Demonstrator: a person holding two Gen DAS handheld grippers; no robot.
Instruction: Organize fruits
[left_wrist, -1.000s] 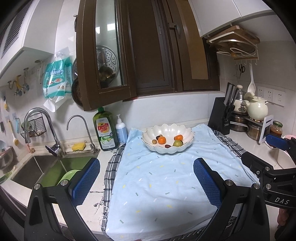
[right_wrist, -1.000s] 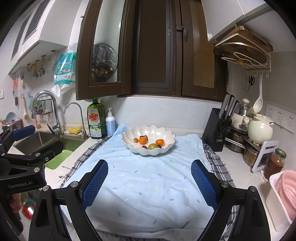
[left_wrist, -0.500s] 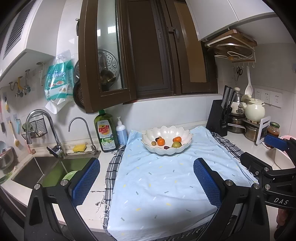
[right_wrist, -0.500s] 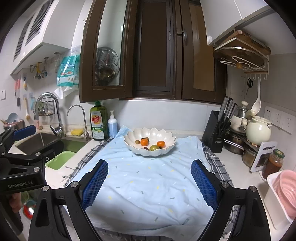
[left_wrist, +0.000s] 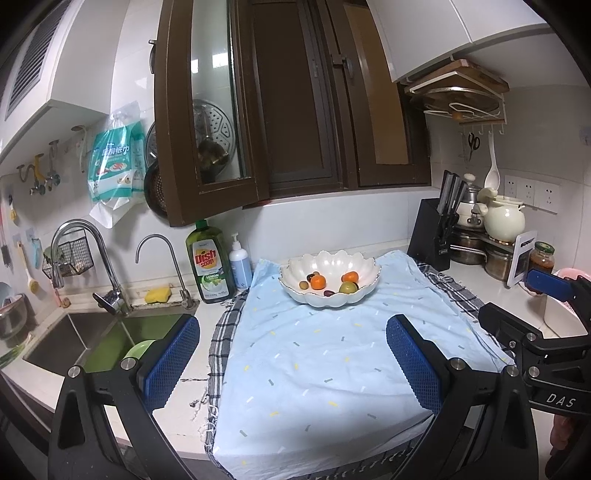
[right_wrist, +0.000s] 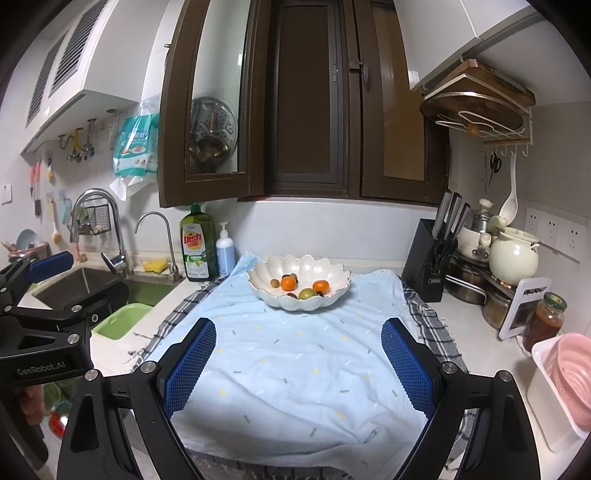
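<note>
A white scalloped bowl (left_wrist: 364, 266) (right_wrist: 334, 271) stands at the far end of a light blue cloth (left_wrist: 317, 354) (right_wrist: 295, 354). Inside it lie two orange fruits (left_wrist: 318, 282) (right_wrist: 289, 283), a green fruit (left_wrist: 348, 287) (right_wrist: 307, 294) and several small dark and brownish ones. My left gripper (left_wrist: 293, 354) hovers over the near part of the cloth, open and holding nothing. My right gripper (right_wrist: 299, 354) is likewise open and bare, well short of the bowl. Each gripper appears at the edge of the other's view.
A sink (left_wrist: 74, 339) with a green basin and taps lies left. Dish soap (left_wrist: 209, 263) and a pump bottle (left_wrist: 240, 266) stand behind the cloth. A knife block (right_wrist: 430, 258), pots, a cream kettle, a jar (right_wrist: 546, 321) and a pink strainer (right_wrist: 572, 373) crowd the right.
Both views have tilted slightly, so the bowl sits a little lower in the frames. Both grippers stay open and nothing in the bowl has moved.
</note>
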